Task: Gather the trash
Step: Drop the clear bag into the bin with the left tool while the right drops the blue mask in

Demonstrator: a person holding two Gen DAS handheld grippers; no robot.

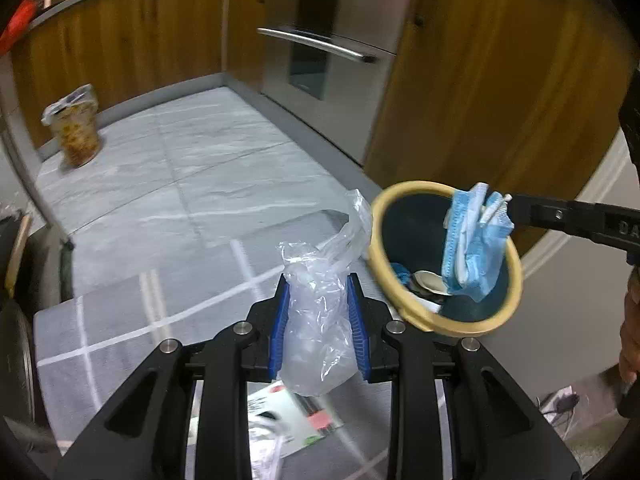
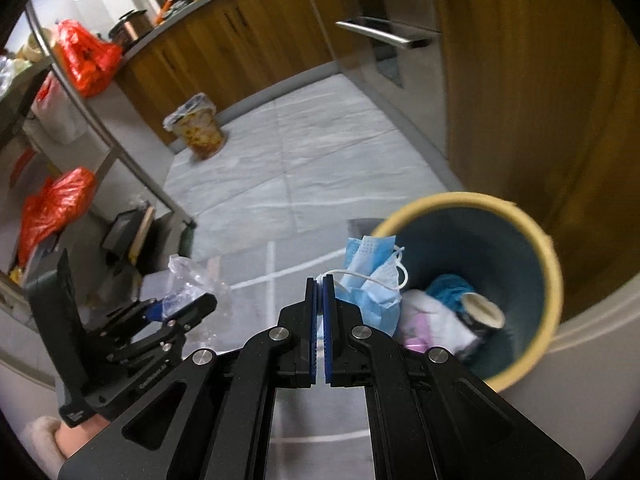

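Note:
My left gripper (image 1: 319,280) is shut on a crumpled clear plastic bag (image 1: 320,320), which bulges between the blue pads, just left of the bin. The round bin (image 1: 384,280) has a cream rim and a dark blue inside. My right gripper (image 1: 507,202) comes in from the right, shut on a blue face mask (image 1: 472,240) that hangs over the bin's mouth. In the right wrist view the right gripper (image 2: 320,280) pinches the mask (image 2: 372,276) by its white ear loop at the bin's (image 2: 460,200) left rim. The left gripper (image 2: 180,304) holds the plastic bag (image 2: 192,272) at the lower left.
Inside the bin lie a paper cup (image 2: 484,312) and crumpled wrappers (image 2: 424,316). A patterned lined bin (image 1: 76,132) stands by the wooden cabinets. An oven (image 1: 320,44) is built in beside them. Papers (image 1: 288,412) lie on the grey mat. Red bags (image 2: 86,56) sit on shelves at the left.

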